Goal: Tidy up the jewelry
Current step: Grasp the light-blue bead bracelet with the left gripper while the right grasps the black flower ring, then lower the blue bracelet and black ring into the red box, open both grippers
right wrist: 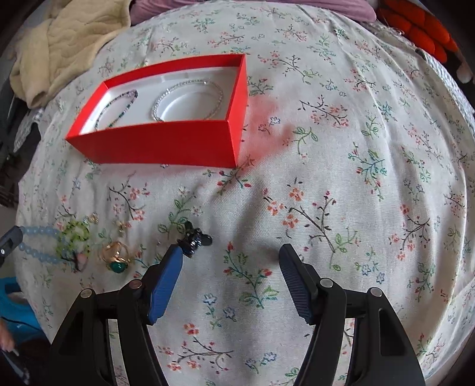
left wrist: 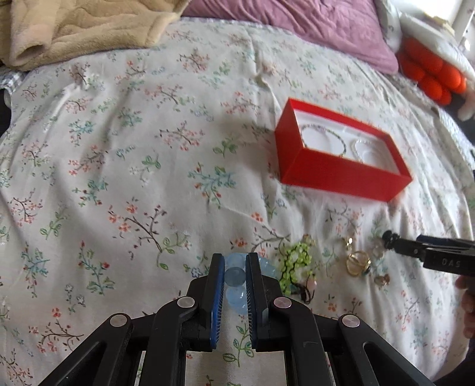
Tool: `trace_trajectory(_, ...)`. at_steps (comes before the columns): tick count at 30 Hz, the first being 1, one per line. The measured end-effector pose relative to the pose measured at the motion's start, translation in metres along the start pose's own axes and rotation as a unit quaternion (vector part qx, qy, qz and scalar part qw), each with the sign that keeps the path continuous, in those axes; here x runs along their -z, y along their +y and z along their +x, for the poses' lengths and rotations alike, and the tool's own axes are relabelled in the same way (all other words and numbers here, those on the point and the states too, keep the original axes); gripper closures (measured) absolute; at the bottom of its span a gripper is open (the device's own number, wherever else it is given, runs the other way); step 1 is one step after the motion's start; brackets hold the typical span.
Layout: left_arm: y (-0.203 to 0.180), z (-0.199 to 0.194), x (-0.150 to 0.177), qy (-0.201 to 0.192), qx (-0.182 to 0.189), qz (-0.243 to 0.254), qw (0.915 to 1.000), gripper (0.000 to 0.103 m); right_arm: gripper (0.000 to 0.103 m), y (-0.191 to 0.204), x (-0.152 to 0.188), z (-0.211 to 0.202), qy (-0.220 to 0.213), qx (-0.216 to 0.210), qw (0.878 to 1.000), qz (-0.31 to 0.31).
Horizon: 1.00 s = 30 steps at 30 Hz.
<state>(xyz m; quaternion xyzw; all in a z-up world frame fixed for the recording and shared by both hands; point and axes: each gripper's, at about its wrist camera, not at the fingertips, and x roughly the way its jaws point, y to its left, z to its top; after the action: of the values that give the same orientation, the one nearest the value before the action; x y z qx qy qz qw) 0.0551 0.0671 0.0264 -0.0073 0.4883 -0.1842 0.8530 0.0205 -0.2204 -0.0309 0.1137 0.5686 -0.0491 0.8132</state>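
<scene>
My left gripper [left wrist: 234, 259] is shut on a pale blue bead bracelet [left wrist: 235, 277], lifted a little off the floral bedsheet [left wrist: 133, 178]; its loop trails to the left edge in the right wrist view [right wrist: 40, 232]. To its right lie a green bead bracelet [left wrist: 297, 261] and a gold ring [left wrist: 357, 262]. A red box [left wrist: 341, 175] further back holds two bead bracelets in white wells. My right gripper [right wrist: 231, 249] stands open over the sheet with nothing between its fingers. A small dark beaded piece [right wrist: 194, 237] lies at its left fingertip.
A beige blanket [left wrist: 83, 26] and a purple pillow [left wrist: 311, 26] lie at the back of the bed. An orange plush item [left wrist: 430, 74] sits at the far right. Small gold earrings [right wrist: 94, 218] lie near the green bracelet [right wrist: 74, 237].
</scene>
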Motion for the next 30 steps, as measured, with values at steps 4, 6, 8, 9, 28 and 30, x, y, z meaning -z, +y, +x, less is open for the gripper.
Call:
trace_trajectory(4,0.005,-0.007,-0.002,-0.010,0.000,-0.005,0.9999,0.095,0.033,0.006,-0.005,-0.001,-0.008,-0.007,1.000,0.001)
trace_trajectory(6,0.007,-0.007,-0.003,-0.012,-0.004,-0.008,0.9999,0.095,0.034,0.012,-0.008,0.001,-0.009,-0.009,1.000,-0.005)
trace_trajectory(8,0.008,-0.008,-0.003,-0.013,-0.005,-0.011,0.9998,0.095,0.040,0.017,-0.009,0.004,-0.007,-0.013,1.000,-0.009)
trace_trajectory(9,0.008,-0.008,-0.004,-0.014,-0.006,-0.011,0.9998,0.095,0.048,0.020,-0.012,0.006,-0.006,-0.014,1.000,-0.010)
trace_trajectory(28,-0.009,-0.008,-0.009,-0.019,-0.001,0.002,0.9998,0.095,0.076,0.020,-0.016,0.000,-0.007,-0.034,0.999,-0.006)
trace_trajectory(30,-0.012,-0.010,-0.011,-0.021,0.002,0.004,0.9998,0.095,0.076,0.021,-0.016,-0.009,-0.015,-0.035,0.999,-0.006)
